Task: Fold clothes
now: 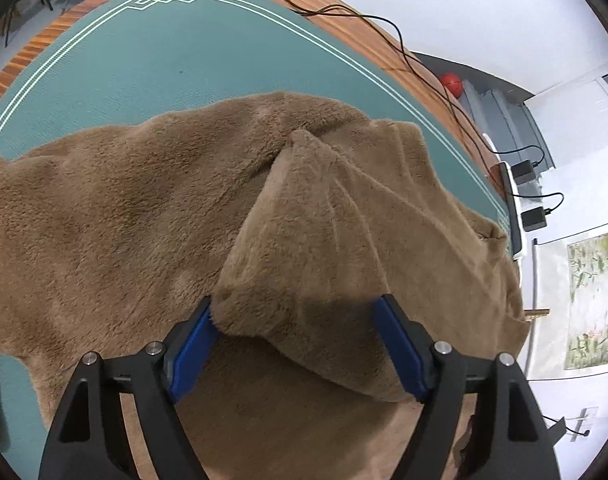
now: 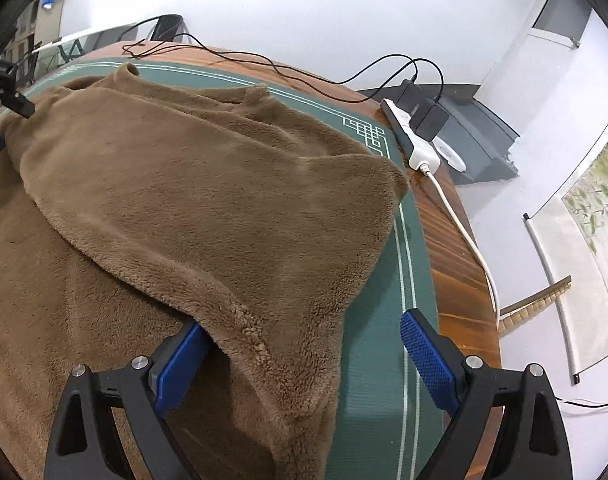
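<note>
I judge one fold just laid: the fleece (image 1: 144, 208) on the mat (image 1: 176, 48) has a flap between my left gripper's (image 1: 300, 344) wide jaws, my right gripper (image 2: 304, 360) equally wide, so more folds remain.

A brown wooden table (image 2: 448, 264) carries a green mat with white border lines (image 1: 164, 52). A white power strip (image 2: 412, 140) lies at the table edge, with black cables (image 2: 232, 56) trailing nearby. Behind stands a plain white wall (image 2: 304, 8). A hanging picture scroll (image 2: 584, 248) is on the right.
</note>
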`<state>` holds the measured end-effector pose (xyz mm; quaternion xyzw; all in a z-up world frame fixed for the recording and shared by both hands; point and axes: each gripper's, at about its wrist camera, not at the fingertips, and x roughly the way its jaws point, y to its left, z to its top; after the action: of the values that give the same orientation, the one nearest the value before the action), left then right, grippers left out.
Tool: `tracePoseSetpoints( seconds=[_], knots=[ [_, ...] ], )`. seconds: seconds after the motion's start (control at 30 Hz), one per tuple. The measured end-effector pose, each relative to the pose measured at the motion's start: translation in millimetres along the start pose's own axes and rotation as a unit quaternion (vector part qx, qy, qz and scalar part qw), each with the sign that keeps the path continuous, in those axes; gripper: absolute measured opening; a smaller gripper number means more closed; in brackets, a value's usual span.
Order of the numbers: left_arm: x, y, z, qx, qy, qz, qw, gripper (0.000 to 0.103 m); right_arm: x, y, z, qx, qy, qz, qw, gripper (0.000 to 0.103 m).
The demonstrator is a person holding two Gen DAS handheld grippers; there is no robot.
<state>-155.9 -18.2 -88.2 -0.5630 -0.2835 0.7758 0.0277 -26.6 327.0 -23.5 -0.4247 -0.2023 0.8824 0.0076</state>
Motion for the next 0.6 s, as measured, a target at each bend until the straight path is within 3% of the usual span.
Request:
tracePoseSetpoints(
  seconds=[0.23,0.33,0.43,0.5,0.57,0.6],
  knots=[
    [1,9,11,-0.044,-0.014,-0.034,0.9983,0.086,2,-3,3,0.012,-0.001,-0.007,1.000,0.095],
    [2,10,17,-0.052,-0.014,-0.030,0.9981,0.085,1,-3,3,0.014,-0.004,-0.008,1.000,0.095],
    [1,-1,17,-0.019,-0.015,0.018,0.9995,0.056,-7,15,5,-0.038,-0.034,0.010,0.999,0.095],
    [1,-5,16,-0.008,-0.013,0.026,0.9996,0.034,-14,32,5,-0.085,-0.057,0.028,0.994,0.095],
    [-3,-7,14,-0.004,-0.010,0.017,0.9998,0.025,-17,52,5,-0.132,-0.067,0.035,0.988,0.094],
    [-6,-10,14,0.004,-0.012,0.023,0.9997,0.024,-15,58,5,-0.142,-0.064,0.041,0.987,0.087]
  ],
)
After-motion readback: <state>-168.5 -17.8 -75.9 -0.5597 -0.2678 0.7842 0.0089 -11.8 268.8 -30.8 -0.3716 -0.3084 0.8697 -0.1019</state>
